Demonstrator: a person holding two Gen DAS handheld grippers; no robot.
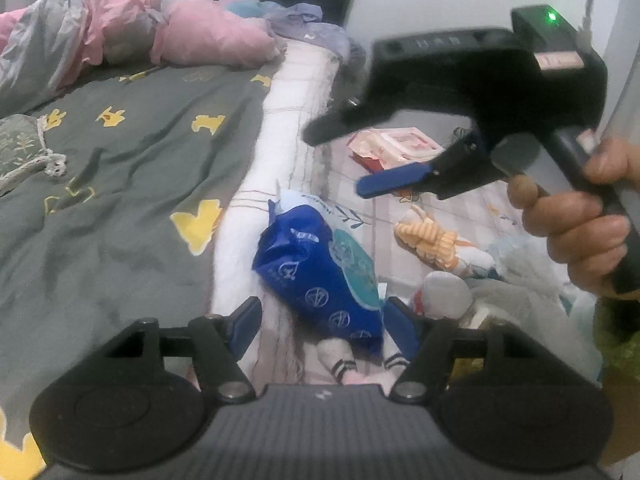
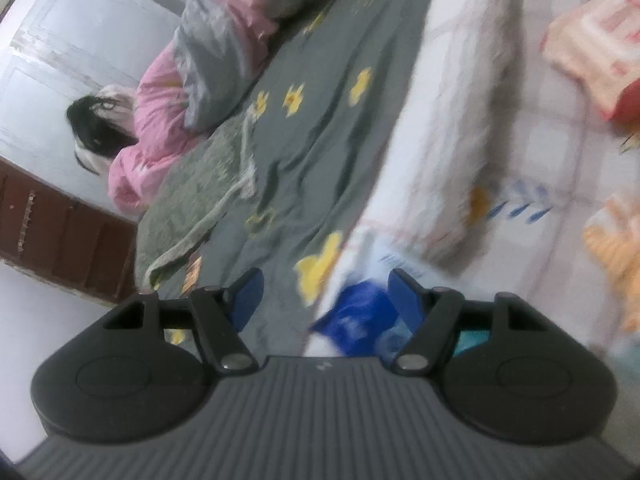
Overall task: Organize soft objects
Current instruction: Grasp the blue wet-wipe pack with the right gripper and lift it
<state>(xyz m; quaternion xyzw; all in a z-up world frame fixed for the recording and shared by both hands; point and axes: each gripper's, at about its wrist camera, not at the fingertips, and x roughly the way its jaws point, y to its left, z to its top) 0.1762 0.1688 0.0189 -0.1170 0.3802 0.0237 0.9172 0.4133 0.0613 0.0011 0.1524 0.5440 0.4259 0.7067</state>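
Note:
A blue plastic bag [image 1: 320,276] with white logos lies on the white checked blanket [image 1: 288,128], beside a grey quilt [image 1: 120,184] with yellow shapes. My left gripper [image 1: 325,320] hovers open over the bag's near end, its blue pads either side and clear of it. White striped socks [image 1: 345,364] poke out under the bag. My right gripper [image 1: 334,162], held by a hand [image 1: 580,232], hangs open above the blanket to the right. In the right wrist view, that gripper [image 2: 326,300] is open with the blurred blue bag [image 2: 356,320] below it.
An orange striped soft toy [image 1: 430,240], a pink packet [image 1: 396,144] and pale crumpled cloth [image 1: 512,296] lie to the right. A pink duvet [image 1: 180,32] is heaped at the bed's head. A grey-green towel [image 2: 200,208] lies on the quilt. A brown cabinet [image 2: 60,232] stands beyond.

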